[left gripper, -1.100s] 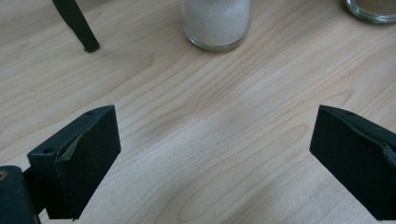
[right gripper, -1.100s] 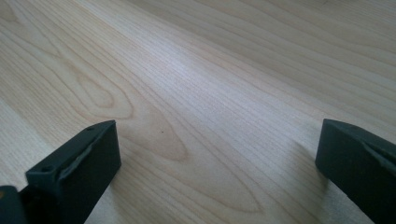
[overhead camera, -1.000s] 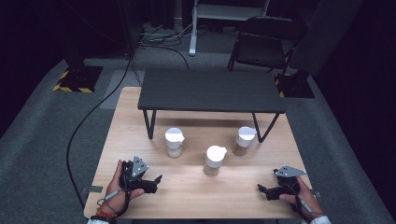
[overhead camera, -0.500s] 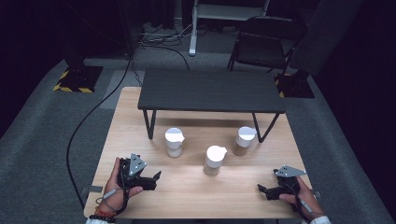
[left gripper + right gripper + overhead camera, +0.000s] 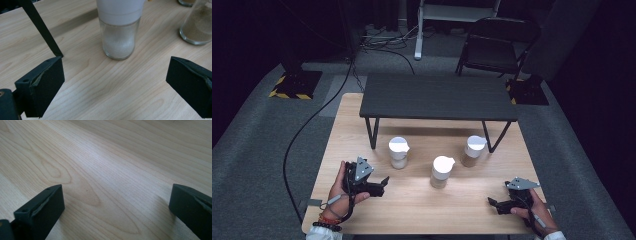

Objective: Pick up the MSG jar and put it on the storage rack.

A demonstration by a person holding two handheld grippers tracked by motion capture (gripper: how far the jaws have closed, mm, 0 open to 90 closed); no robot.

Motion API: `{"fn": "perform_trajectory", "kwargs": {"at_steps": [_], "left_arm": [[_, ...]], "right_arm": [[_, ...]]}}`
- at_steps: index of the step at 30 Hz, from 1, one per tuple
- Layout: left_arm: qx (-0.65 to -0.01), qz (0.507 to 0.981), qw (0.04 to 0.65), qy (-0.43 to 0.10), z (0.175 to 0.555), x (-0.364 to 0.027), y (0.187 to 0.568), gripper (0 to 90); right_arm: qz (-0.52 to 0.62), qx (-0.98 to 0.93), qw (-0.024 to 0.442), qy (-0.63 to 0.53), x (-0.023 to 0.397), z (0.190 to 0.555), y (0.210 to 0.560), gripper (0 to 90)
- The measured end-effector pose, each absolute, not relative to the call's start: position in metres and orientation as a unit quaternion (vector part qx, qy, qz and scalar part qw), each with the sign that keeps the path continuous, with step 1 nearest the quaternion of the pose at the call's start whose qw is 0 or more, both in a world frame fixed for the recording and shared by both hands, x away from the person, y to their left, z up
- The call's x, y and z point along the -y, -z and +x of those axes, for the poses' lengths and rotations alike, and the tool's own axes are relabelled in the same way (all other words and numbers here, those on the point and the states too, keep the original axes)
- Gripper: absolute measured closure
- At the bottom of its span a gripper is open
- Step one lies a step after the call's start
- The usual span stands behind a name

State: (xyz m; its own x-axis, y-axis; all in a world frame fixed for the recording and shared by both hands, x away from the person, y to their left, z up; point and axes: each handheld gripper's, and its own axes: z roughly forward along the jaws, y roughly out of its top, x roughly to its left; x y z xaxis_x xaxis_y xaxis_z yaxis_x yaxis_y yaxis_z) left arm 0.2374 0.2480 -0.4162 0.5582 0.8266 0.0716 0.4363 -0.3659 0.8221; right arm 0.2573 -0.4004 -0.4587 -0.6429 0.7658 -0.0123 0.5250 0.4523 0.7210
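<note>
- Your left gripper (image 5: 384, 182) is wide open, pointing at the white jar (image 5: 119, 30).
- Your right gripper (image 5: 493, 203) is wide open too.
- Nothing is grabbed yet.

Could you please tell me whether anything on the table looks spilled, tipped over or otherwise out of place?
Nothing stands out. The three white-lidded jars stand upright on the wooden table, lids on, with no spill visible around them.

Wooden table (image 5: 422, 210) with three jars (image 5: 398, 152), black stand (image 5: 437, 97)
</note>
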Motion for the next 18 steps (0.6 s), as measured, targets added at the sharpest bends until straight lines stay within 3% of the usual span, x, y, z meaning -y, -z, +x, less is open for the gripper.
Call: {"fn": "perform_trajectory", "kwargs": {"at_steps": [18], "left_arm": [[-0.401,0.790,0.399,-0.236,0.279,-0.225,0.417,1.8]], "right_arm": [[0.382,-0.837,0.169,-0.353,0.400,0.257,0.459,0.0]]}}
